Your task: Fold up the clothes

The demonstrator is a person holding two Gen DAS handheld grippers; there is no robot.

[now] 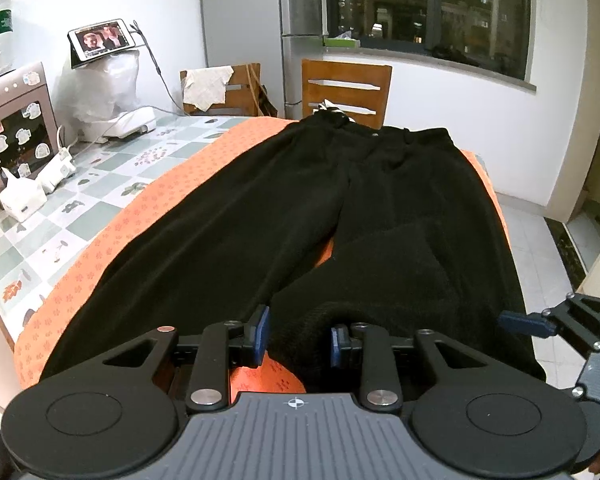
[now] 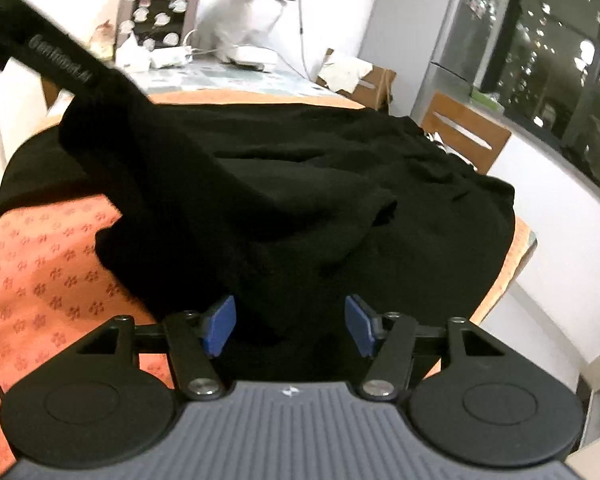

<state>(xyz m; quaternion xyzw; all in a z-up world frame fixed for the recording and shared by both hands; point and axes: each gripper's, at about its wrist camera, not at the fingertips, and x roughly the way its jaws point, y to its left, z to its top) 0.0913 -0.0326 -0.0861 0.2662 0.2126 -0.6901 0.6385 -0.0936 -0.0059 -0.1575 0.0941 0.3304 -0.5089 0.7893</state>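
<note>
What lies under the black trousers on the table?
An orange patterned cloth lies under the black trousers, over a tiled-pattern table cover. Whatever sits directly beneath the trousers' middle is hidden.

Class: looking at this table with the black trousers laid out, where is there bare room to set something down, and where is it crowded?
Free: the orange cloth strip left of the black trousers, and the tiled tabletop beyond it. Crowded: the far-left edge, with the tissue box, charger and white appliance. The trousers fill the right side.

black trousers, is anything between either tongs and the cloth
Nothing visible. The left tongs stand open at the hem of the black trousers, and the right tongs are open over the same cloth, which lies on the orange cover.
</note>
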